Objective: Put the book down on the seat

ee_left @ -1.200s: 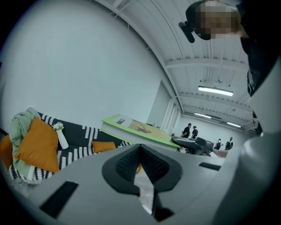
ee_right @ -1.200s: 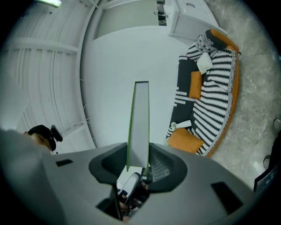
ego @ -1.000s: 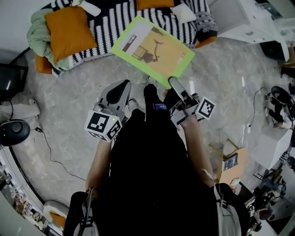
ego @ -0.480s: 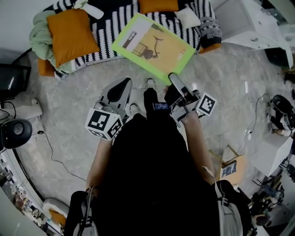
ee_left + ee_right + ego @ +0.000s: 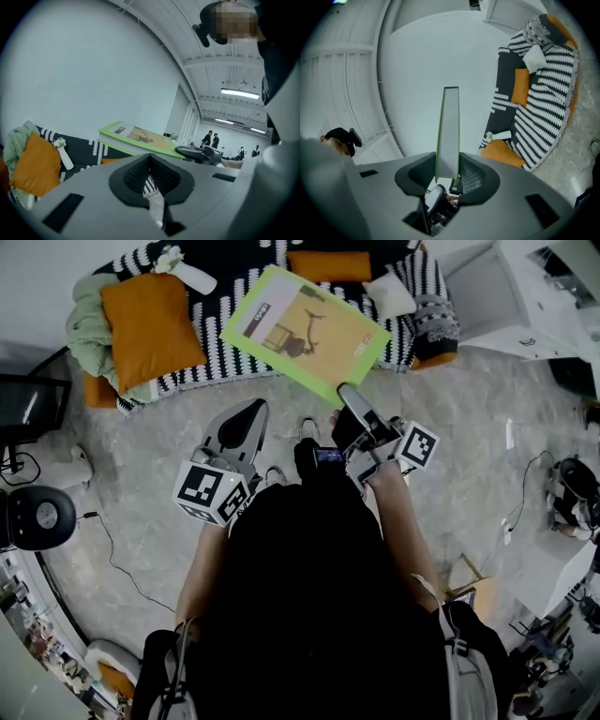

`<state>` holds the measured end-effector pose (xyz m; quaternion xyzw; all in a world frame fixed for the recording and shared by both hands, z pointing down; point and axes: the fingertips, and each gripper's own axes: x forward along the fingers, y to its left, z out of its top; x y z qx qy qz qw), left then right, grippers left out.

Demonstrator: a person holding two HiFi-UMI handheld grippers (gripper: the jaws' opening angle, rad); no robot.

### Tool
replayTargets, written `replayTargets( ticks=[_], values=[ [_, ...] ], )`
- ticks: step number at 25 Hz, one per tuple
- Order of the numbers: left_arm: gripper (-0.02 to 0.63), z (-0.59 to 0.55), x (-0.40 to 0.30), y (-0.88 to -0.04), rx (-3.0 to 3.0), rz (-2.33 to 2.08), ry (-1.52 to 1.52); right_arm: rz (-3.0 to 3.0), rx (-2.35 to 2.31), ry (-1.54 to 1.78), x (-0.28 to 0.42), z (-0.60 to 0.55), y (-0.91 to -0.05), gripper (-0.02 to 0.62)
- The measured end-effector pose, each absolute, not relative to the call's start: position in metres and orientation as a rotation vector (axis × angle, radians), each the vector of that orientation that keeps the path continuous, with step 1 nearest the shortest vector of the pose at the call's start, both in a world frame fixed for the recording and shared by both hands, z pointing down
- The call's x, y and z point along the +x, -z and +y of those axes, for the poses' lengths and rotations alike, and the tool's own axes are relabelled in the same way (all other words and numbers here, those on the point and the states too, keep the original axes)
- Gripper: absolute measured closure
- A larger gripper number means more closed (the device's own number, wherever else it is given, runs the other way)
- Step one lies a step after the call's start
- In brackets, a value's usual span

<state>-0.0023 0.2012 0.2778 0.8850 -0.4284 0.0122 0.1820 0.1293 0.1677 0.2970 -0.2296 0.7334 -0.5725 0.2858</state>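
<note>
Head view: right gripper [image 5: 352, 401] is clamped on the near corner of the book [image 5: 305, 332]. The book hangs roughly flat in the air, not yet resting, overlapping the front edge of the seat [image 5: 220, 296] as seen from above. Left gripper [image 5: 246, 420] is empty, jaws together. The book is a large flat hardback with a lime border and glossy cover. It is probably stiff, slick and heavy enough to lever on a corner hold; a grip nearer mid-edge would steady it. The seat has a soft black-and-white striped knit throw and a plump orange cushion [image 5: 150, 320].
</note>
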Motion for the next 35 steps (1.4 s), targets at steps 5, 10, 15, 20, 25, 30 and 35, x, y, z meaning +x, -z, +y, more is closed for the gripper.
replayTargets(
  ticks=[5,10,15,20,25,30,35],
  values=[
    [0.594,0.174,0.007,-0.274,2.476,-1.262,-0.037,1.972,-0.59,1.552,0.139,0.137,-0.298,0.44],
    [0.594,0.152,0.018,-0.272,2.438,-1.317,-0.041,1.978,-0.572,1.573,0.153,0.113,-0.298,0.44],
    [0.594,0.115,0.038,-0.283,2.373,-1.391,-0.037,1.99,-0.556,1.596,0.181,0.071,-0.312,0.44],
    [0.594,0.108,0.054,-0.279,2.338,-1.447,-0.033,1.989,-0.548,1.611,0.201,0.064,-0.315,0.44],
    [0.594,0.079,0.025,-0.286,2.317,-1.459,-0.021,1.982,-0.549,1.653,0.169,0.033,-0.327,0.44],
    [0.594,0.072,0.019,-0.289,2.3,-1.475,-0.002,1.99,-0.551,1.669,0.162,0.025,-0.33,0.44],
    [0.594,0.065,0.016,-0.289,2.32,-1.456,0.002,1.982,-0.566,1.656,0.158,0.022,-0.327,0.44]
  ],
)
